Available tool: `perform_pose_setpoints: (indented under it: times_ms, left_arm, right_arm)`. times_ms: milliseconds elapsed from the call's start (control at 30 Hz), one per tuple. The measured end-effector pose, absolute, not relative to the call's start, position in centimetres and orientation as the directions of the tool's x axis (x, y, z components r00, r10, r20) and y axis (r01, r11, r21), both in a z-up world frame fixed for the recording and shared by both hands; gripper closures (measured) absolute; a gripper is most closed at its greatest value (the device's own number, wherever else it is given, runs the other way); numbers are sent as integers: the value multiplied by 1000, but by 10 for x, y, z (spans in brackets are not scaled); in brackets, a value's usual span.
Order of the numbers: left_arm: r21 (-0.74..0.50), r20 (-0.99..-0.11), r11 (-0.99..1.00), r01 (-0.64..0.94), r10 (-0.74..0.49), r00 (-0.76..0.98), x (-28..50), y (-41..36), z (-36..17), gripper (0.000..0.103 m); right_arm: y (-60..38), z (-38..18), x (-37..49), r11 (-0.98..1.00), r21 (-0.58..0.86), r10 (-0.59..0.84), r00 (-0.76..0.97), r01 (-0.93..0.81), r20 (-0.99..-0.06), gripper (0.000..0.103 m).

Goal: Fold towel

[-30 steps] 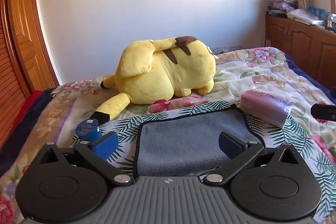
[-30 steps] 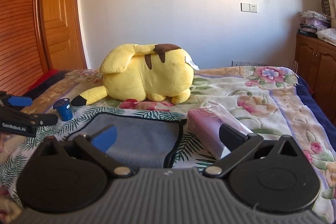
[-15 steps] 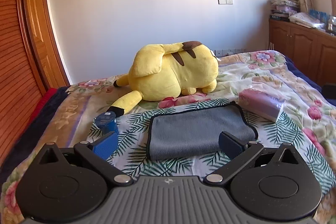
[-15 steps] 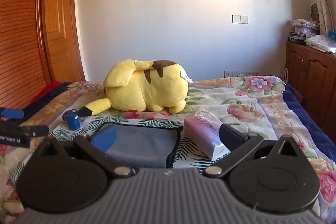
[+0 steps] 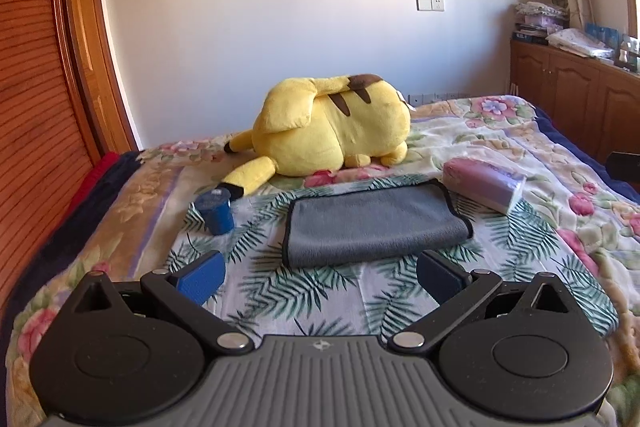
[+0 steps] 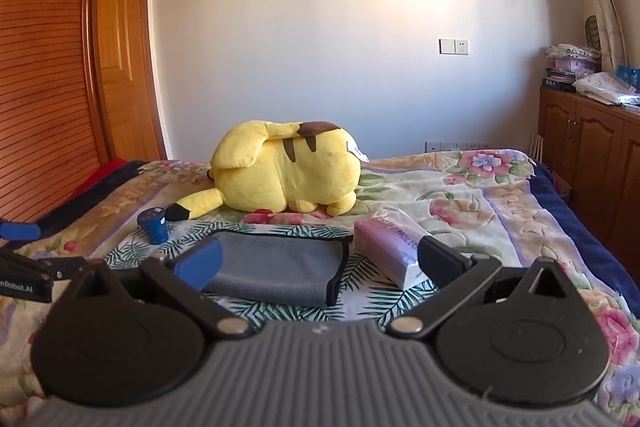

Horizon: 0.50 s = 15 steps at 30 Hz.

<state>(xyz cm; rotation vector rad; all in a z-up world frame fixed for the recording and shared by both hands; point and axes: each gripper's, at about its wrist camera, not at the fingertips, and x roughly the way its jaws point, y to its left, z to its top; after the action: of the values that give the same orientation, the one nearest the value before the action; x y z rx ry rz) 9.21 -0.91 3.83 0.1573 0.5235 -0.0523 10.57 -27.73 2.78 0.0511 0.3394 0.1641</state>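
A grey towel with a black hem (image 5: pixel 374 223) lies folded flat on the floral bedspread; it also shows in the right wrist view (image 6: pixel 276 273). My left gripper (image 5: pixel 320 277) is open and empty, held back from the towel's near edge. My right gripper (image 6: pixel 318 261) is open and empty, above the bed in front of the towel's right end. The left gripper's fingers (image 6: pixel 18 230) show at the left edge of the right wrist view.
A big yellow plush toy (image 5: pixel 330 135) lies behind the towel. A blue cup (image 5: pixel 215 211) stands to its left, a purple tissue pack (image 5: pixel 482 183) to its right. Wooden wardrobe (image 5: pixel 36 115) on the left, wooden cabinets (image 5: pixel 576 99) on the right.
Both grippers have pulled back and up from the towel, which now looks smaller and farther away. Both stay open and empty.
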Motion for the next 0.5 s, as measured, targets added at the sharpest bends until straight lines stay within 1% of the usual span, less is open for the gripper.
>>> perform_pose_setpoints:
  times_ms: [267,333,500]
  left_arm:
    - [122,-510,988,91,-16,860,67,-11,29,0]
    - [139,-509,986,90,-7,861,60,-14,25,0]
    - [125,-533,987,100,-18,846,49,-17,11,0]
  right_arm:
    - [-274,17,84,987,85,157,926,-136,-343,0]
    - [-273,12,79,987,89,156,924,-133,-348,0]
    - [-270,-1,69,987,95,156,916,-129,-370,0]
